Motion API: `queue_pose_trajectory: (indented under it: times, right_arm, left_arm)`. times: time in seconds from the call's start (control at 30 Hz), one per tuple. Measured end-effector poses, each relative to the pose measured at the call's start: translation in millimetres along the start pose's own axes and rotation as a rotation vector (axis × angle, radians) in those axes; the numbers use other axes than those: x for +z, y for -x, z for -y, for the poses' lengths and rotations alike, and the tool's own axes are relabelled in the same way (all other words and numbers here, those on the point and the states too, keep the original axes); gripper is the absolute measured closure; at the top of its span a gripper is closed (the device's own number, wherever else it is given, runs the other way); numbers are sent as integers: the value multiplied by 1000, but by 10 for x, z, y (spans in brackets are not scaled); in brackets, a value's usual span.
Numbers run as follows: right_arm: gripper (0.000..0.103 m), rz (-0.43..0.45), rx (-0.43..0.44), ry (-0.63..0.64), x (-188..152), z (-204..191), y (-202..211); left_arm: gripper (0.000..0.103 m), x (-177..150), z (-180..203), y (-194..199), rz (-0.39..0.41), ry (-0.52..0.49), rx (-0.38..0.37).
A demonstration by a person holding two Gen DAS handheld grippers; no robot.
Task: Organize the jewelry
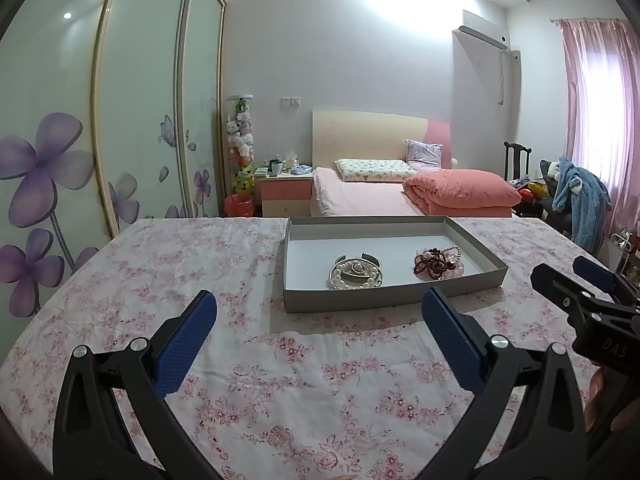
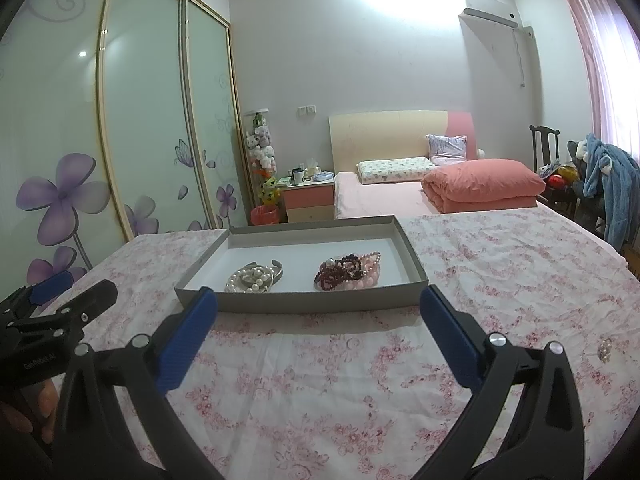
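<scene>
White "DAS" lettering marks the right hand-held gripper (image 1: 592,280), jaws apart.

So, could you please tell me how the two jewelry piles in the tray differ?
The left pile is white pearls with silver metal bangles; the right pile mixes dark red beads with pink pearls. The left pile lies flatter, while the right pile is heaped higher. Both lie apart inside the grey tray.

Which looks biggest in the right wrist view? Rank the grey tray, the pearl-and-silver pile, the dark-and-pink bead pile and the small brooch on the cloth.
1. grey tray
2-3. dark-and-pink bead pile and pearl-and-silver pile: too alike to rank
4. small brooch, smallest though nearest the camera
</scene>
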State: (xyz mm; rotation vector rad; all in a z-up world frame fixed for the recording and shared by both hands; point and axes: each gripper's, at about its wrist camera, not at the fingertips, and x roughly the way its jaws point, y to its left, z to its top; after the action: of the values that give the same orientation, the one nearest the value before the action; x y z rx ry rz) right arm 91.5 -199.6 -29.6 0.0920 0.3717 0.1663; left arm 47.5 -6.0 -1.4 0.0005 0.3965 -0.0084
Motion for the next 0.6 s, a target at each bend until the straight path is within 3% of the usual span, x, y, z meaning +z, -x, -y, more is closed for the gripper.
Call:
queue_pose_trajectory:
  times: [0.6]
  right_arm:
    - [4, -2, 0, -2, -5, 6, -8]
  left_arm:
    - [2, -4, 3, -12, -7, 1, 0]
